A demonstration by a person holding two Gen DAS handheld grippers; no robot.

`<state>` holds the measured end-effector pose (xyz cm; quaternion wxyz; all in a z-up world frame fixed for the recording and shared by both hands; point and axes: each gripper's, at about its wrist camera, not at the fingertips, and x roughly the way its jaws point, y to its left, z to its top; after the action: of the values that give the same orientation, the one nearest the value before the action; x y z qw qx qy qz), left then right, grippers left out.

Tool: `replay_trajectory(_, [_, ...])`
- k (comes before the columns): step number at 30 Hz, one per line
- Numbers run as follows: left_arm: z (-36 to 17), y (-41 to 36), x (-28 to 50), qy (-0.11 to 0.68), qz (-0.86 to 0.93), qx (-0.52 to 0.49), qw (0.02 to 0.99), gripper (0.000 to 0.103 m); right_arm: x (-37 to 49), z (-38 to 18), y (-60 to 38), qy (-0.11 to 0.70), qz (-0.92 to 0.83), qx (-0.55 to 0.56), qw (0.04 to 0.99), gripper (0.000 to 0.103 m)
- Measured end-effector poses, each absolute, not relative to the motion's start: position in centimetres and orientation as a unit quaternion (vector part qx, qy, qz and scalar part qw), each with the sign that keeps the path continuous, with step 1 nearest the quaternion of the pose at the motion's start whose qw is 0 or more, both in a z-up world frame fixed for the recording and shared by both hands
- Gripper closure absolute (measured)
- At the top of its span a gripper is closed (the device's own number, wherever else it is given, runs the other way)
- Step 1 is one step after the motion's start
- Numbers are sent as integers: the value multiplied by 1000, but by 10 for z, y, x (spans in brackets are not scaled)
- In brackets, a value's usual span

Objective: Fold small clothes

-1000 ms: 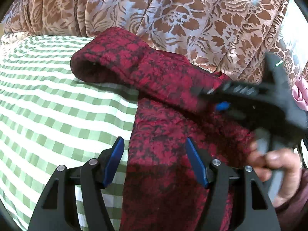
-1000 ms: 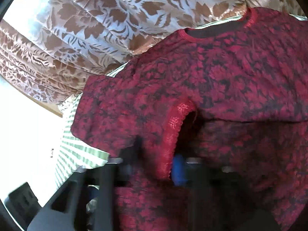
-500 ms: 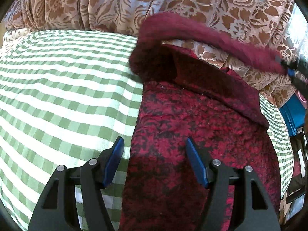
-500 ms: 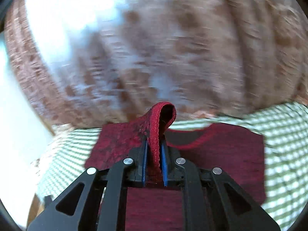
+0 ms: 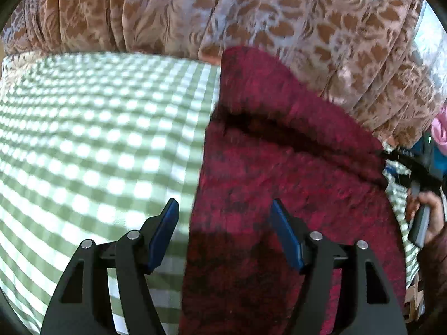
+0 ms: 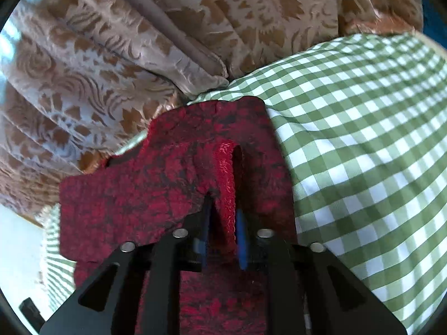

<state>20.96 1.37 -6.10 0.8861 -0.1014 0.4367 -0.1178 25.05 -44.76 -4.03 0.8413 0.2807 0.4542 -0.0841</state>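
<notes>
A small red and black patterned garment (image 5: 279, 173) lies on the green checked cloth (image 5: 97, 139). Its far part is folded over toward the right. My left gripper (image 5: 223, 223) is open, low over the garment's left edge, with one blue pad over the cloth and one over the fabric. My right gripper (image 6: 222, 223) is shut on the garment's red sleeve hem (image 6: 226, 173), holding it above the rest of the garment (image 6: 134, 189). In the left wrist view the right gripper (image 5: 413, 167) shows at the garment's right edge, held by a hand.
A brown floral curtain (image 5: 195, 14) hangs close behind the checked surface and also fills the top of the right wrist view (image 6: 139, 42). The checked cloth (image 6: 363, 139) spreads wide to the right of the garment. Pink and blue items (image 5: 438, 136) sit at the far right.
My right gripper has carried the sleeve across to the right and down, laying the fold over the garment's body. The left gripper has stayed in place, open.
</notes>
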Motion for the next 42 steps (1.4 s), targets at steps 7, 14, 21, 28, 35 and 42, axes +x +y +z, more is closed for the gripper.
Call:
replay_trajectory(7, [-42, 46, 269, 425, -115, -198, 876, 27, 237, -1, -431, 410, -74, 241, 877, 37])
replay_trajectory(14, [-50, 48, 335, 440, -123, -253, 853, 24, 259, 4, -393, 418, -48, 171, 891, 37])
replay_trajectory(21, [-69, 31, 394, 474, -147, -295, 816, 25, 275, 2, -389, 417, -46, 163, 893, 37])
replay_trajectory(28, [-63, 3, 393, 450, -140, -233, 851, 82, 287, -7, -381, 425, -41, 145, 892, 37])
replay_trajectory(35, [-89, -34, 391, 441, -24, -37, 896, 54, 289, -55, -351, 455, -41, 81, 886, 35])
replay_trajectory(42, [-47, -18, 351, 368, 25, -67, 927, 44, 288, -61, -343, 443, -54, 65, 893, 34])
